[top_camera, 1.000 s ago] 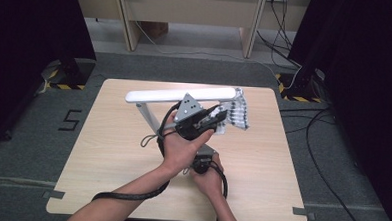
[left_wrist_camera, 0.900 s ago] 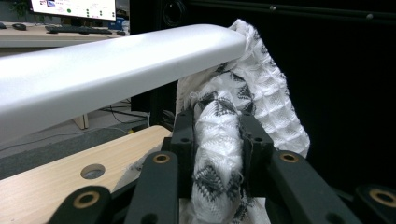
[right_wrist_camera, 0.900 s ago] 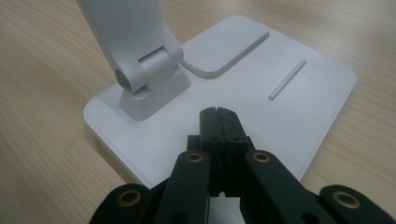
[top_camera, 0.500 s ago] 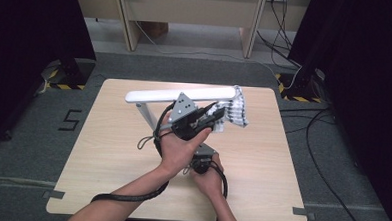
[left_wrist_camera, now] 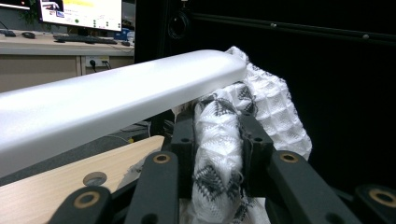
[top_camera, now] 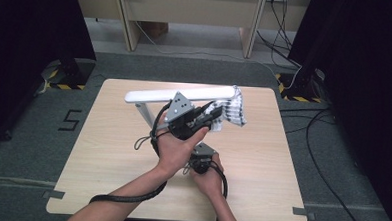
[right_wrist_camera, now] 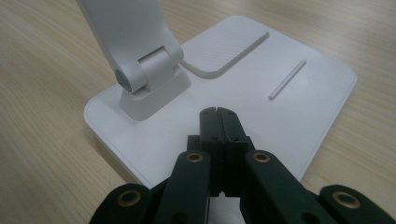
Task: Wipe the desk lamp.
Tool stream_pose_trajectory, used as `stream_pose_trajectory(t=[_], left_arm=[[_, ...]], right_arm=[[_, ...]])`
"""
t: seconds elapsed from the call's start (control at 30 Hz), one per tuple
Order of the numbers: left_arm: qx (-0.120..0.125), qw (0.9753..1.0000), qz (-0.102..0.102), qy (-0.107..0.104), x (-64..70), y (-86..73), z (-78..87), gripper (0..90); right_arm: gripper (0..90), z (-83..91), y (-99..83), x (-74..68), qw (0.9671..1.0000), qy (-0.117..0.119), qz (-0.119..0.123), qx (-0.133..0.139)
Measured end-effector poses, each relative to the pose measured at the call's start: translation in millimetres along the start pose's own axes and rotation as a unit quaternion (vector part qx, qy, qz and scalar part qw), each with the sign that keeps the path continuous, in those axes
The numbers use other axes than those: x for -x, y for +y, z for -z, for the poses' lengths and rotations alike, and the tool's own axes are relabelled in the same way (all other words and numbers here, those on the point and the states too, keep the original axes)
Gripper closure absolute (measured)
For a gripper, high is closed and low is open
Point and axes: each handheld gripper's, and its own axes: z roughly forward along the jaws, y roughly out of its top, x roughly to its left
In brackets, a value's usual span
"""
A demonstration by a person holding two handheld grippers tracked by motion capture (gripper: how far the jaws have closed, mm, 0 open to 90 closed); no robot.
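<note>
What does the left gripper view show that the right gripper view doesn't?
Left gripper view: the left tongs clamped on a white patterned cloth beside the lamp's long white bar, with a desk and monitor behind. Right gripper view: the right tongs shut, empty, over the lamp's flat white base and hinge. Both: the wooden table and parts of the lamp.

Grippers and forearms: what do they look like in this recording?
Both grippers are black. The left gripper has two flat black jaws on linkage arms with brass-coloured pivot rings, and in the high view a grey three-cornered plate on top plus a black cable trailing along the forearm. The right gripper is built alike. No sleeves show on the forearms.
</note>
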Motion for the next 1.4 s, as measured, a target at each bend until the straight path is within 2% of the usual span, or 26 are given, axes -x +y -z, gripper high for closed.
stream_pose_trajectory(t=[1.07, 1.4], left_arm=[[0.006, 0.9996, 0.022, 0.013, -11.6, -2.2, 15.5, 71.3], [0.005, 0.9995, 0.022, 0.020, -15.9, -2.9, 21.6, 71.3]], right_arm=[[90.0, -0.4, 0.2, 0.8, 1.0000, 0.001, 0.002, 0.001], [90.0, -0.5, 0.3, 0.7, 1.0000, 0.001, 0.002, 0.001]])
